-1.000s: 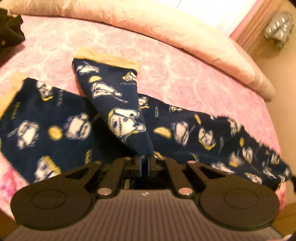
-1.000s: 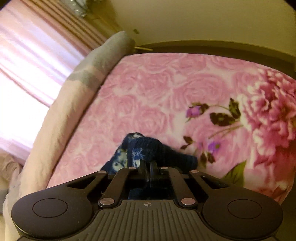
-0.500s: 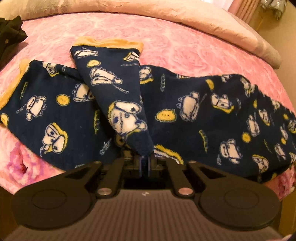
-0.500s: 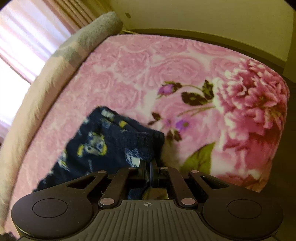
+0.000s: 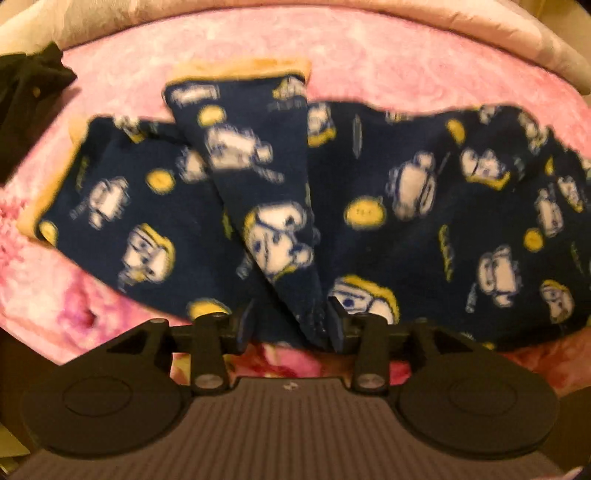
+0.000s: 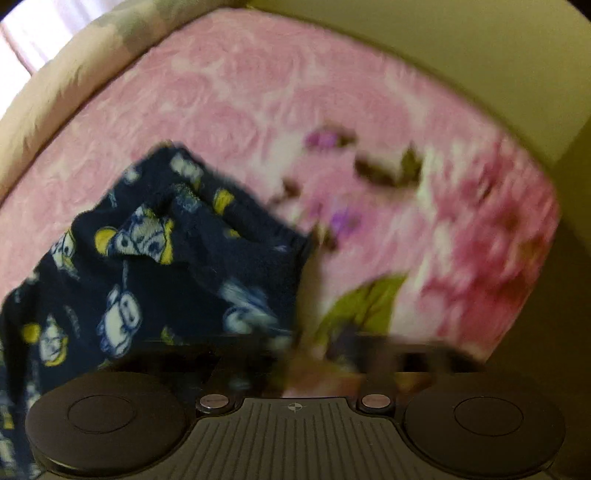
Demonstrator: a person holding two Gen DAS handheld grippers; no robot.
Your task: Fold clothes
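Navy fleece trousers (image 5: pixel 388 206) with white cartoon figures and yellow cuffs lie spread across the pink bed. One leg (image 5: pixel 258 177) is folded over the rest, and its pointed end reaches down between the fingers of my left gripper (image 5: pixel 291 326). Those fingers stand apart, so the left gripper is open with the cloth loose between them. In the right wrist view the trousers' waist end (image 6: pixel 155 266) lies bunched at the left on the bed. My right gripper (image 6: pixel 295 350) is blurred by motion, spread wide, open and off the cloth.
A pink rose-patterned blanket (image 6: pixel 288 110) covers the bed, with a large flower print (image 6: pixel 491 236) near its corner. A beige bolster (image 5: pixel 461 26) runs along the far side. A black garment (image 5: pixel 26 96) lies at far left. The bed's edge is just below both grippers.
Both grippers have opened and let go of the trousers, which now lie flat on the bed. The cameras have dropped lower and closer to the blanket.
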